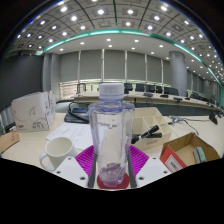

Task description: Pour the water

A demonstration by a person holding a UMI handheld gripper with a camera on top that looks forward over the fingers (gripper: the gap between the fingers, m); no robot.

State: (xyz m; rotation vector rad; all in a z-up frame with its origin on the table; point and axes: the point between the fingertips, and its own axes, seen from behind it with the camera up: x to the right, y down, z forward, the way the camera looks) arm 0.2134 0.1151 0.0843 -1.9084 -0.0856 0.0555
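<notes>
Standing upright between the gripper point(110, 170) fingers, the clear plastic water bottle point(110, 135) looks clamped by both pink pads; the white paper cup point(58, 149) waits just left, on the table.

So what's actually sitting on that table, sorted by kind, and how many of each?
Clear plastic bottles: 1, the bottle held between the gripper fingers
White cups: 1, the cup beside the bottle
Cardboard boxes: 3, a white box, an open box and a small box
Total: 5
</notes>
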